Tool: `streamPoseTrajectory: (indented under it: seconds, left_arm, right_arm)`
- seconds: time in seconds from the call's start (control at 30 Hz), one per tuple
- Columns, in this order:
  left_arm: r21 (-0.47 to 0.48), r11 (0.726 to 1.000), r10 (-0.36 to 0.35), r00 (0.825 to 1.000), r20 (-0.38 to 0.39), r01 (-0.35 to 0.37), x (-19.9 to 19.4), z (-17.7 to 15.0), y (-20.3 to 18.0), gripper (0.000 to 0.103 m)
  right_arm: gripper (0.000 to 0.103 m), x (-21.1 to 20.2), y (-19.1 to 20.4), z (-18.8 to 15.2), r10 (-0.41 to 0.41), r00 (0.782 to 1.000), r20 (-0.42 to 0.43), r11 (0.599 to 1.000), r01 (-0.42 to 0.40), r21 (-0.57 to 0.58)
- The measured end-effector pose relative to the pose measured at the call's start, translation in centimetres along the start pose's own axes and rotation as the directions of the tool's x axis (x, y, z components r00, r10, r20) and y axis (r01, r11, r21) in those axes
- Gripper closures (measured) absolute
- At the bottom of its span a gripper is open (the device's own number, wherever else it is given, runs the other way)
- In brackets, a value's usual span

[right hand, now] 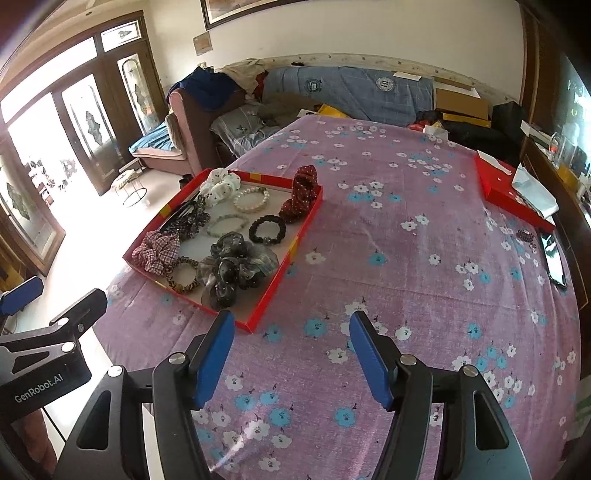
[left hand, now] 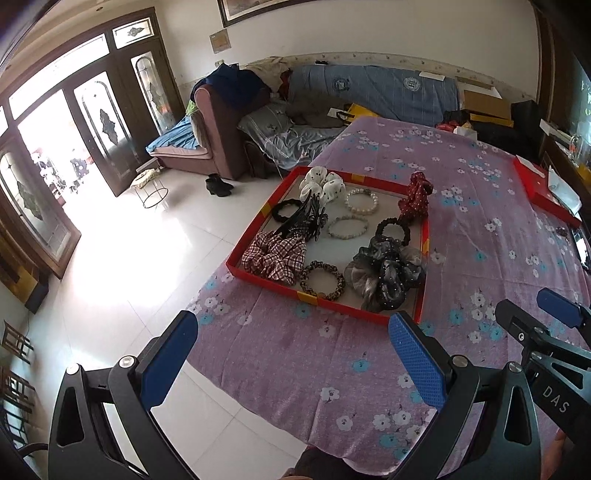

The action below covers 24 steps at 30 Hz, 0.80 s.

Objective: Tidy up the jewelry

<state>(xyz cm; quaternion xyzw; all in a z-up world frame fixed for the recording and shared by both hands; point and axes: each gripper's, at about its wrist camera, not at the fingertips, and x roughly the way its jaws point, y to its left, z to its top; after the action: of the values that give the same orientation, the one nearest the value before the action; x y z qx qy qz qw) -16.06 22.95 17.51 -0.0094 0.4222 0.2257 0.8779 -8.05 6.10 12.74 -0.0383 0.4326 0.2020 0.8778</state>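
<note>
Both the left gripper (left hand: 291, 354) and right gripper (right hand: 291, 354) gape wide, holding nothing. Bare floral cloth (right hand: 406, 258) stretches right of the red tray (right hand: 291, 236), which sits near the table's left edge.

This is a room in a private home, a living room. Along the far wall stands a sofa (left hand: 373, 92) covered with a blue blanket and piled with clothes and pillows. Wooden doors (left hand: 96, 122) with decorated glass panes open to a bright outside. The floor (left hand: 122, 266) has glossy white tiles. A table carries a purple floral cloth (right hand: 406, 258). A framed picture (right hand: 236, 9) hangs on the white wall.
</note>
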Motion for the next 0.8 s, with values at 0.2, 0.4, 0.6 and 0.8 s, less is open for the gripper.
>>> streamPoseTrajectory:
  seconds: [0.2,0.4,0.6,0.8]
  left_arm:
    - [0.012,1.000,-0.015,1.000,-0.016,0.015,0.9,0.4,0.4,0.000]
    - [0.013,1.000,-0.019,0.999,-0.033,0.020,1.7,1.0,1.2,0.000]
    - [0.009,1.000,-0.030,0.998,-0.049,0.030,2.7,1.6,2.0,0.000]
    - [0.025,0.999,-0.045,0.997,-0.066,0.047,3.8,2.2,2.3,0.000]
  right_arm:
    - [0.033,0.5,0.7,0.4,-0.007,1.000,-0.009,1.000,0.007,0.007]
    - [0.032,1.0,1.4,0.9,-0.012,1.000,-0.016,1.000,0.012,0.015]
    - [0.031,1.9,2.3,1.6,-0.013,1.000,-0.024,1.000,0.014,0.017]
    - [0.031,2.6,3.1,2.3,-0.017,0.999,-0.027,1.000,0.017,0.019]
